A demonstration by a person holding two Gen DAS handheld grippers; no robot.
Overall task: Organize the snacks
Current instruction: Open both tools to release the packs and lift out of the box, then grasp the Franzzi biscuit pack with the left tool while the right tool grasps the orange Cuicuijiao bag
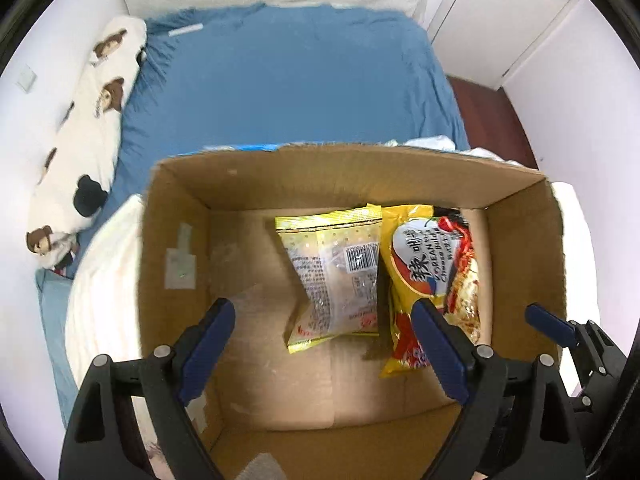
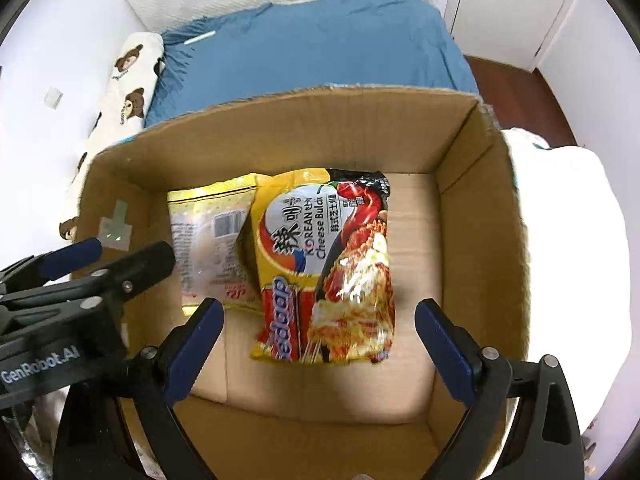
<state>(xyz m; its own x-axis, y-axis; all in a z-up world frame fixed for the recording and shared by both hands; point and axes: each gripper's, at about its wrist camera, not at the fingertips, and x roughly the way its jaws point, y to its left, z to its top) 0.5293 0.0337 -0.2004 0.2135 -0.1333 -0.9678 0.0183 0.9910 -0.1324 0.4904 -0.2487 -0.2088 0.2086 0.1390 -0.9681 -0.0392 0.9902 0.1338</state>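
An open cardboard box (image 1: 240, 184) (image 2: 480, 184) stands on a bed. On its floor lie two packets side by side: a pale yellow snack bag (image 1: 336, 272) (image 2: 212, 240) with a barcode, and a yellow Korean cheese noodle packet (image 1: 432, 272) (image 2: 328, 268) to its right, partly over it. My left gripper (image 1: 324, 344) is open and empty above the box's near side. My right gripper (image 2: 320, 344) is open and empty, just above the noodle packet's near end. Each gripper shows at the edge of the other's view.
The bed has a blue sheet (image 1: 288, 80) (image 2: 320, 44). A white bear-print pillow (image 1: 88, 128) (image 2: 128, 80) lies along the left wall. White bedding (image 1: 104, 280) (image 2: 568, 232) flanks the box. White doors (image 1: 500, 12) and dark wood floor (image 1: 488, 116) are at right.
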